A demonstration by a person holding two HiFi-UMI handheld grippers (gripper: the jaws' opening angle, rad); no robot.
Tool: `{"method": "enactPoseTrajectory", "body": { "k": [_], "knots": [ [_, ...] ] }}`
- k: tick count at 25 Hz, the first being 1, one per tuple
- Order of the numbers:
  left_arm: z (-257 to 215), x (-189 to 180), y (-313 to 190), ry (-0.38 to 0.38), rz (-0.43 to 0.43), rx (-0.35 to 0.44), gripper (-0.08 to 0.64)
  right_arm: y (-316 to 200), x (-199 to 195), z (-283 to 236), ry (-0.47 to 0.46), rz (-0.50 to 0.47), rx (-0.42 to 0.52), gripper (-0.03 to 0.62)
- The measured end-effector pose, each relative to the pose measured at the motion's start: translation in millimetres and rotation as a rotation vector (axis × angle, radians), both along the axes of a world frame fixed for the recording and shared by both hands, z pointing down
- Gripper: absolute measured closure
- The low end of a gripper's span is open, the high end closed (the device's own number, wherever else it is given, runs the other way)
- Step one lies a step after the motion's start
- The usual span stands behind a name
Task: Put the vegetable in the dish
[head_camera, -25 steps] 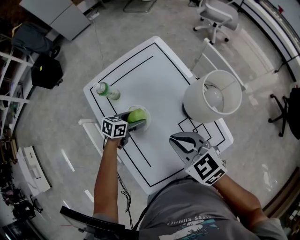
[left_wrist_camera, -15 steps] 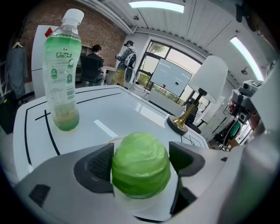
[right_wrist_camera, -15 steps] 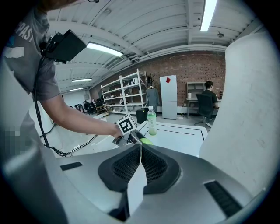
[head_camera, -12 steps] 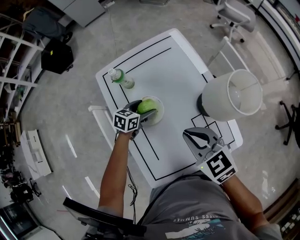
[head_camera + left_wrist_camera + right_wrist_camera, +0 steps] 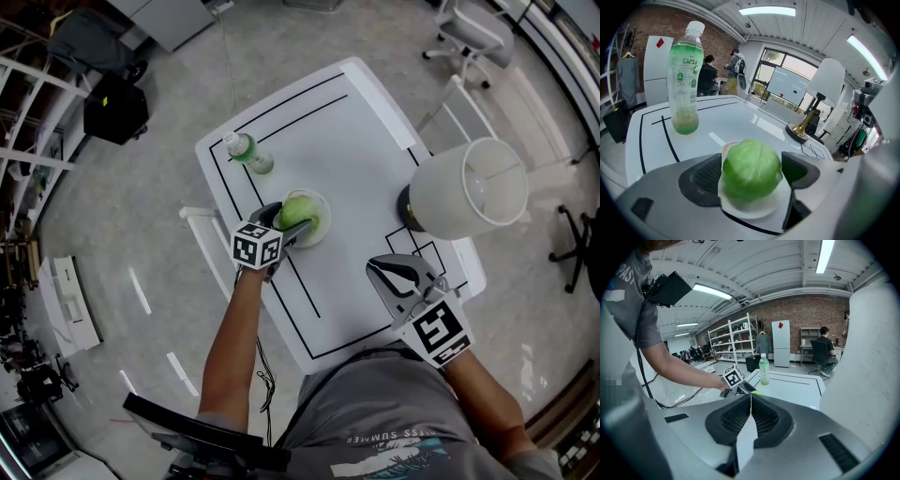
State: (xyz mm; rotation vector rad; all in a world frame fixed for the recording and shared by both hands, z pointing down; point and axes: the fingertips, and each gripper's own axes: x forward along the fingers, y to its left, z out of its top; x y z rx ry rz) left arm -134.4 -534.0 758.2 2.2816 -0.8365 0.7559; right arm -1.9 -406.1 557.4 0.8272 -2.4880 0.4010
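A round green cabbage rests in a small white dish left of the table's middle. My left gripper reaches in from the near left with its jaws spread wide on either side of the cabbage. The dish shows under the cabbage, and a narrow gap separates the right pad from the leaves. My right gripper hovers over the near right part of the table. Its pads meet, with nothing between them.
A bottle of green drink stands at the table's far left. A brass-based lamp with a wide white shade stands on the right. The white table bears black lines. An office chair and a black bag sit on the floor beyond.
The left jaws have spread wider around the cabbage, which stays in the dish. The head view shifted a little. The right gripper has stayed shut in the same place.
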Motion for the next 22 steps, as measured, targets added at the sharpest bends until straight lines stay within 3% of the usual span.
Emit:
{"method": "enactPoseTrajectory", "body": {
  "k": [10,19,22],
  "knots": [
    [-30.2,-8.9,9.0,0.031,-0.065,0.102,0.173,15.5,-7.9,-5.0,0.002,0.004,0.018,0.584],
    [-100.2,-6.2,30.2,0.1,-0.072,0.245,0.183,33.3,-8.6,-23.1,-0.058,0.033,0.044,0.586],
    [-132.9,-5.3,43.6,0.126,-0.066,0.312,0.225,40.0,-7.5,-34.2,-0.086,0.046,0.055,0.586]
  ]
}}
